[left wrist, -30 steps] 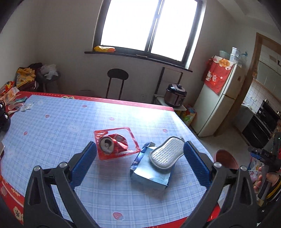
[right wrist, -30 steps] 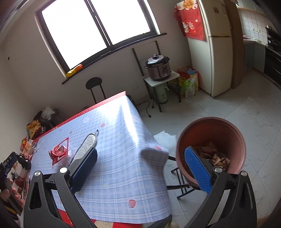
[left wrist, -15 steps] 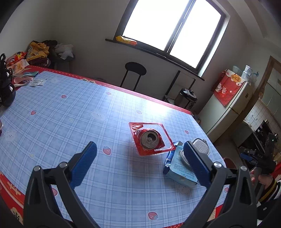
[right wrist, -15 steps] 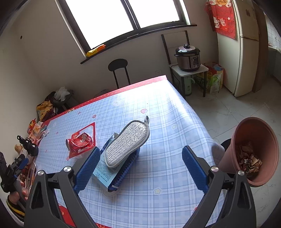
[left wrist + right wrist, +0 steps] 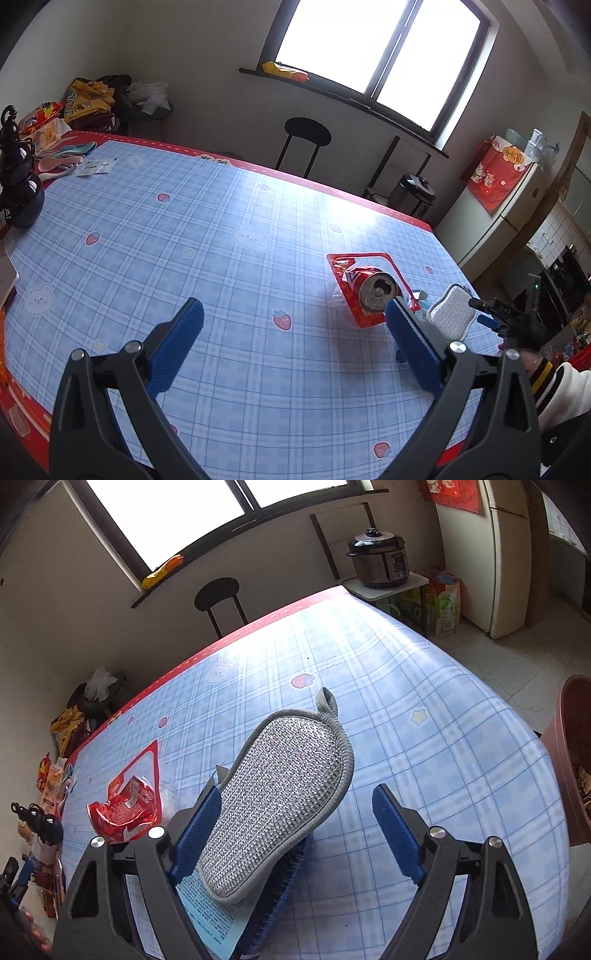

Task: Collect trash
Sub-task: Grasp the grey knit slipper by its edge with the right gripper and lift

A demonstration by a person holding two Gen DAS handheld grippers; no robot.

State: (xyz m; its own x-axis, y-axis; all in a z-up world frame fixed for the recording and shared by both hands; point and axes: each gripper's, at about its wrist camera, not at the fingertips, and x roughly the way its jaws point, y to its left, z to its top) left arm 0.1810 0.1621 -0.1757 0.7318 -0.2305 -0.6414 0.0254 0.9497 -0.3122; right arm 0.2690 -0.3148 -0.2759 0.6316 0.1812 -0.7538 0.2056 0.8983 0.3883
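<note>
Closing with the right gripper [image 5: 297,792]: blue fingers either side of a grey pad on a box, jaws narrowing but not pinching yet. Near finger just beside the pad's edge, far finger apart from it with bare cloth between. Over on the other side, spread wide with the left gripper [image 5: 294,305], nothing between the fingers but tablecloth.

Biggest thing first: a table [image 5: 184,221] under a pale blue checked cloth with little strawberries and bears, red border round the edge. Off the table's far corner in the right wrist view, a brown round bin [image 5: 569,738], standing low beside the table, scraps of brownish litter inside.

Then the box [image 5: 210,912]: flat, blue, pale printed face up, lying near the table's edge and partly hidden under the pad. On top of it, the mesh pad [image 5: 273,812]: grey, sole-shaped, knitted silvery weave, darker grey binding, a small hanging loop at the far end, tilted up across the box.

Just beside the box, a red wrapper [image 5: 360,314], flat on the cloth, shiny, with a clear middle. Smallest of all, sitting on that wrapper: a crushed red can [image 5: 376,291], squashed short, silver top with its open mouth facing the left wrist camera, just ahead of the left gripper's right-hand fingertip.
</note>
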